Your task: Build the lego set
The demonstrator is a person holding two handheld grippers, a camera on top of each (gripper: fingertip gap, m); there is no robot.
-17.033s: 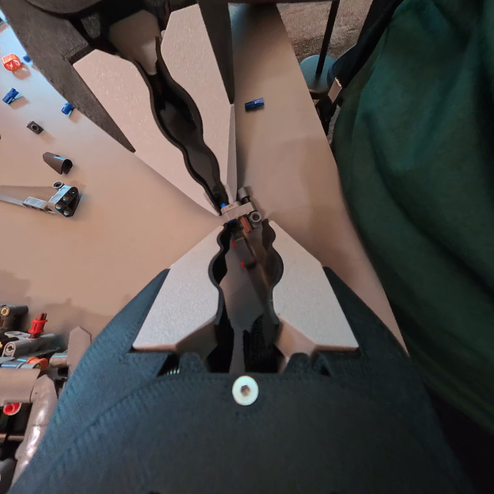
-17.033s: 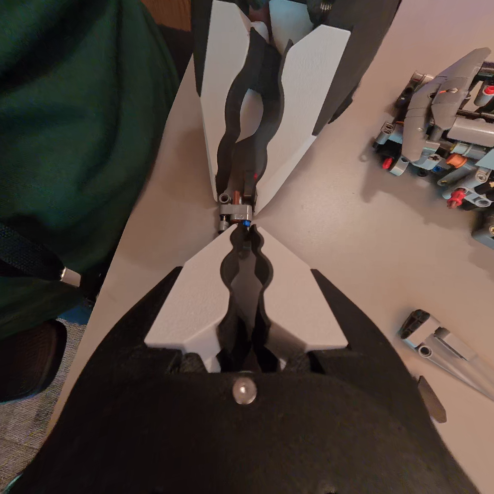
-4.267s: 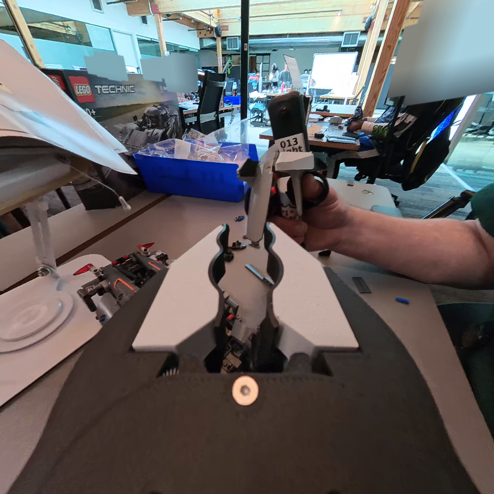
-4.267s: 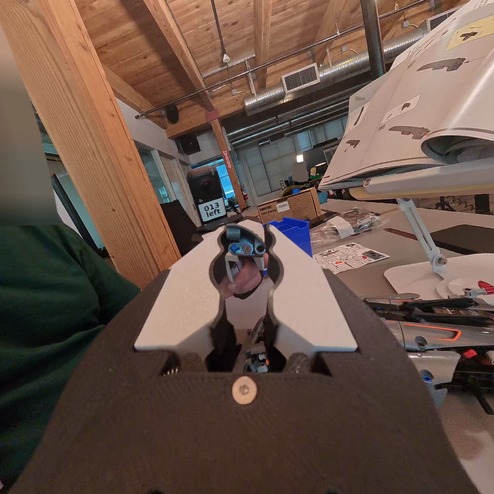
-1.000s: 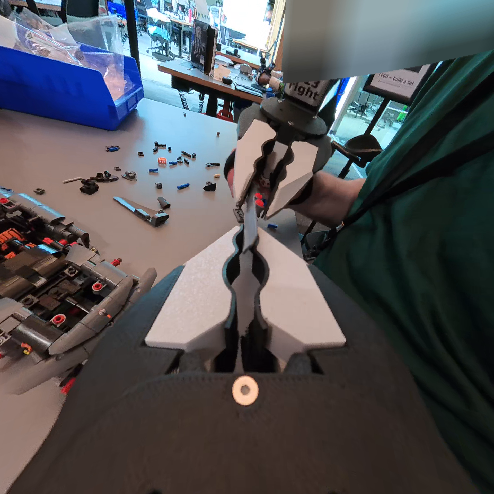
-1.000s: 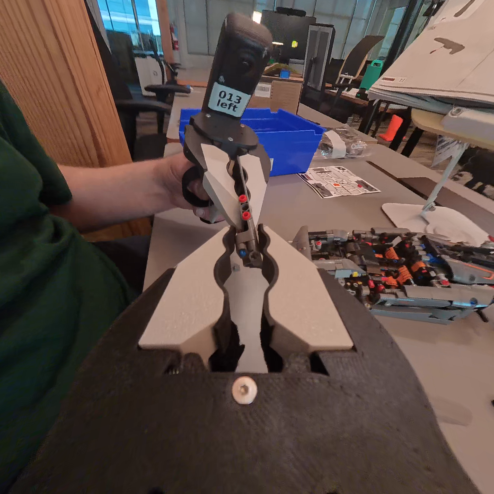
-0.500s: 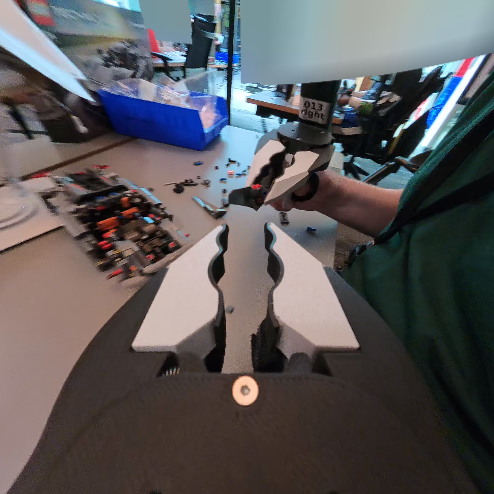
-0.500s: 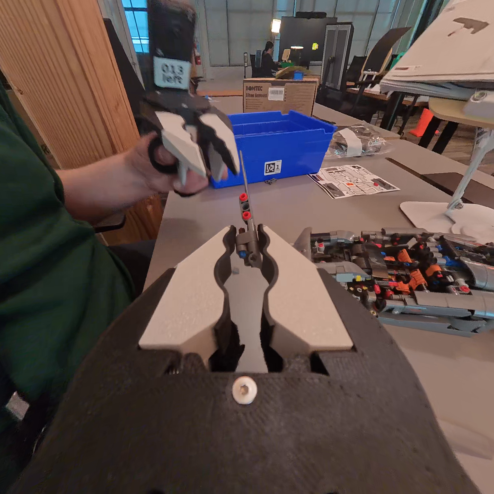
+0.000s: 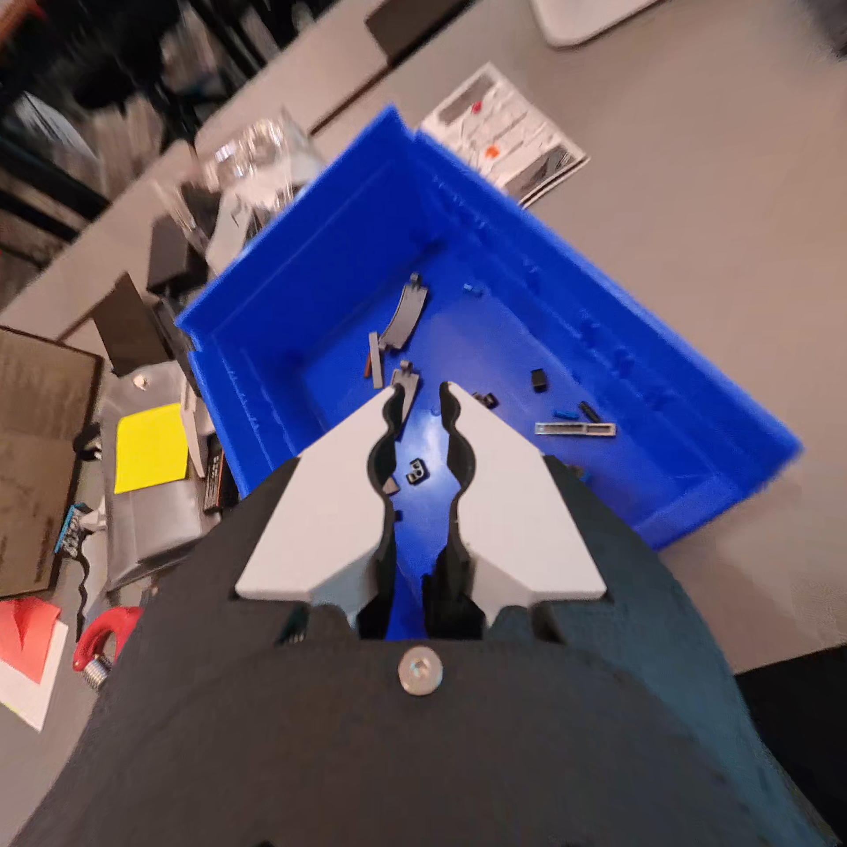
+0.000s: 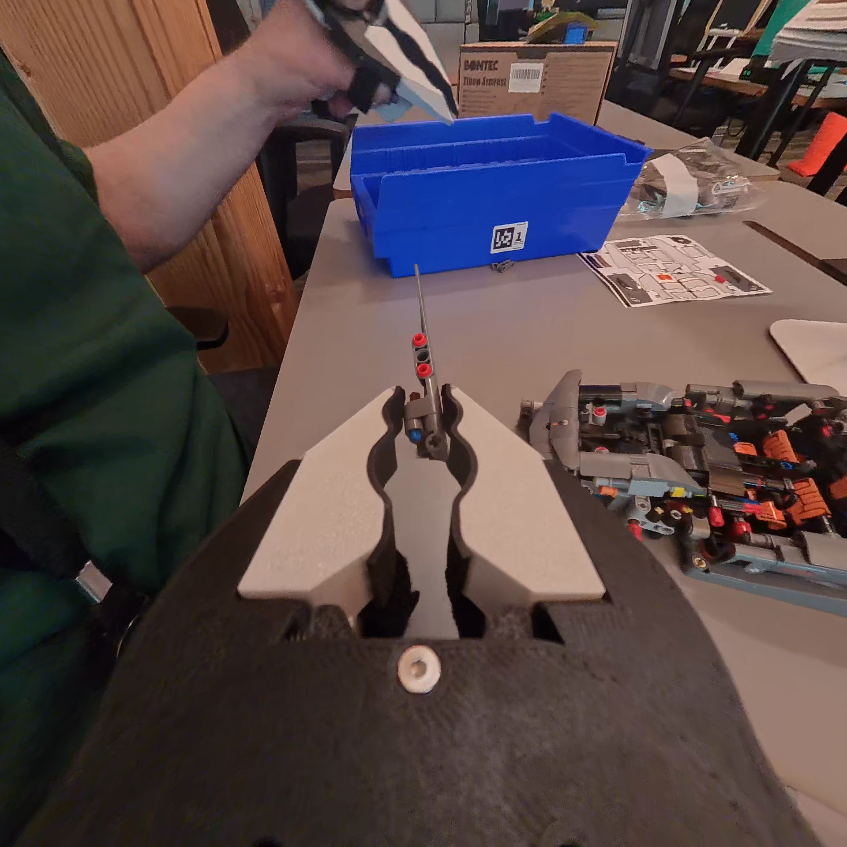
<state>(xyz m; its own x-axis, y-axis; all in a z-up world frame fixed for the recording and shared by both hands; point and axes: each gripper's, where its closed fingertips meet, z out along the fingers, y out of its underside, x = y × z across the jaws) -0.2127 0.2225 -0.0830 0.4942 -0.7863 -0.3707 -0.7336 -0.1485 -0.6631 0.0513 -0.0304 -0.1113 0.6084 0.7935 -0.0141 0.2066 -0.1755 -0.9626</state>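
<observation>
Bin: we see a blue plastic bin with ribbed walls standing on the grey counter; in the right wrist view its front wall carries a small square sticker.
Bin contents: scattered loose pieces lie on its floor: a curved grey panel, a straight grey bar, a long flat grey beam with slots, a small black connector, and a few tiny black and blue pins.
Left gripper: our left gripper hangs over the bin, pointing down into it; its pale, wavy-edged fingers are spread and hold nothing.
Right gripper: our right gripper has its fingers pinching a small grey lego piece, a sub-assembly with red and blue pins and a thin dark rod rising from its top, held above the counter.
Model: the partly built lego model, grey with orange, red and black parts, lies on the counter just right of the right gripper.
Paper: a printed sheet lies flat beside the bin.
Bag: a clear crinkled plastic bag sits behind the sheet.
</observation>
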